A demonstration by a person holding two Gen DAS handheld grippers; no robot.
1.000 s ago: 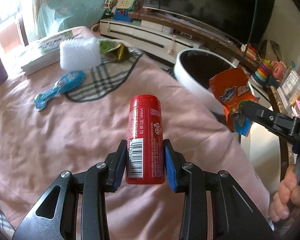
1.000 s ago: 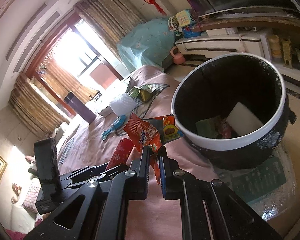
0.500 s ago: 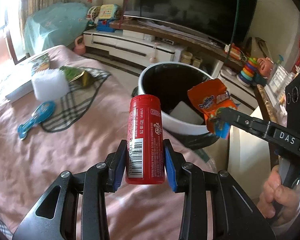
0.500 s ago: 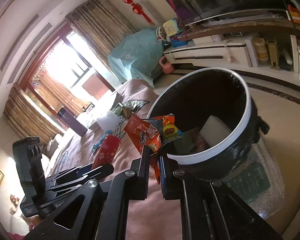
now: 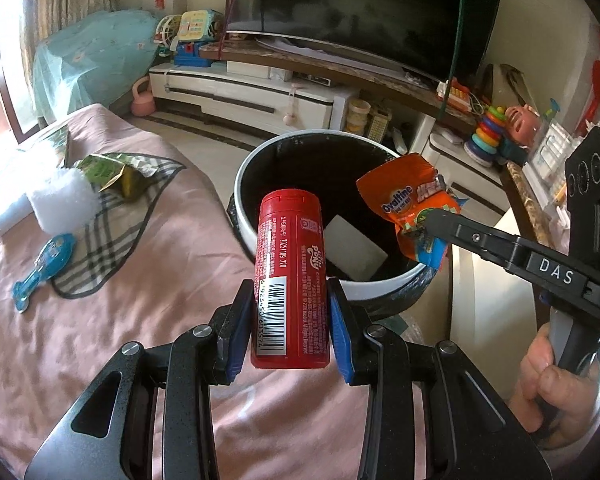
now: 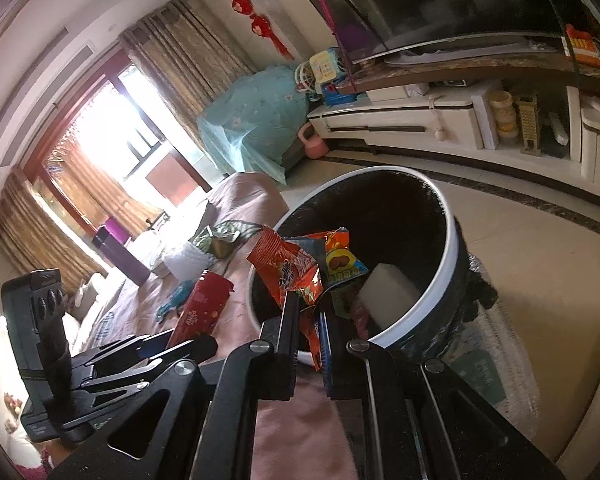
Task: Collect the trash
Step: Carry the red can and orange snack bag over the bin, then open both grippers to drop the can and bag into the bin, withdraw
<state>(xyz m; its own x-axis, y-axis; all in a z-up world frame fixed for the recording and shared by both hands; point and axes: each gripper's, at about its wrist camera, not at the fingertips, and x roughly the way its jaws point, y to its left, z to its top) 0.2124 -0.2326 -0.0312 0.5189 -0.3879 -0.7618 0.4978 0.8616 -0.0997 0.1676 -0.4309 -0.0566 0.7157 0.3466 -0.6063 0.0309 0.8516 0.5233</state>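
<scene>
My left gripper (image 5: 288, 320) is shut on a red cylindrical snack can (image 5: 290, 280), held upright just short of the near rim of the trash bin (image 5: 248, 184). My right gripper (image 6: 309, 320) is shut on an orange Ovaltine snack wrapper (image 6: 296, 268), held over the bin's near edge (image 6: 452, 248). The wrapper also shows in the left wrist view (image 5: 412, 204), over the bin's right side. The bin is black with a white rim and holds a white block (image 5: 354, 248) and other trash. The can shows in the right wrist view (image 6: 204, 304).
On the pink bedspread (image 5: 100, 320) lie a white foam piece (image 5: 62, 204), a green-gold wrapper (image 5: 112, 168), a blue toy brush (image 5: 44, 264) and a plaid cloth (image 5: 112, 232). A TV stand (image 5: 260, 88) and toys stand beyond the bin.
Both grippers have moved toward the bin with their loads. The wrapper now hangs over the bin's opening, and the can is close to its rim.
</scene>
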